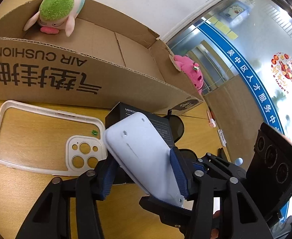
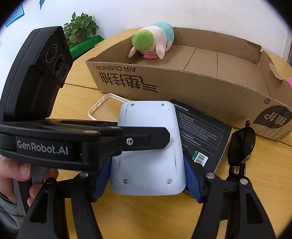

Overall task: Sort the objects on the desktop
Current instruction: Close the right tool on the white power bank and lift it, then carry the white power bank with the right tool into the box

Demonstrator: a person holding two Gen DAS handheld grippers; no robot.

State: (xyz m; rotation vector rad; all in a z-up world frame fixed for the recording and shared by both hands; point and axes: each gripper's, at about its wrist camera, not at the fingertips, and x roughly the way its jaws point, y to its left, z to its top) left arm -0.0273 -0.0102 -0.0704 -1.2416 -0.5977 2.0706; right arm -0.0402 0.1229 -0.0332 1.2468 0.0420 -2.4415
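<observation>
A pale blue-white flat device [image 1: 142, 153] is held above the wooden desk, underside up, with screws showing [image 2: 148, 149]. My left gripper [image 1: 144, 171] is shut on it, blue pads against both long sides. My right gripper [image 2: 148, 179] also has its blue pads against the device's two sides. The left gripper's body crosses over the device in the right wrist view [image 2: 82, 139]. Under the device lies a black UGREEN box [image 2: 201, 133]. A long cardboard box [image 2: 205, 83] stands behind, with a green-haired plush [image 2: 152, 41] on its far rim.
A white phone case [image 1: 40, 139] lies on the desk at left. Black sunglasses [image 2: 241, 145] lie right of the UGREEN box. A pink plush [image 1: 191, 71] sits beyond the carton's right end. A pen [image 1: 210, 119] lies near the desk edge. A potted plant [image 2: 80, 27] stands far left.
</observation>
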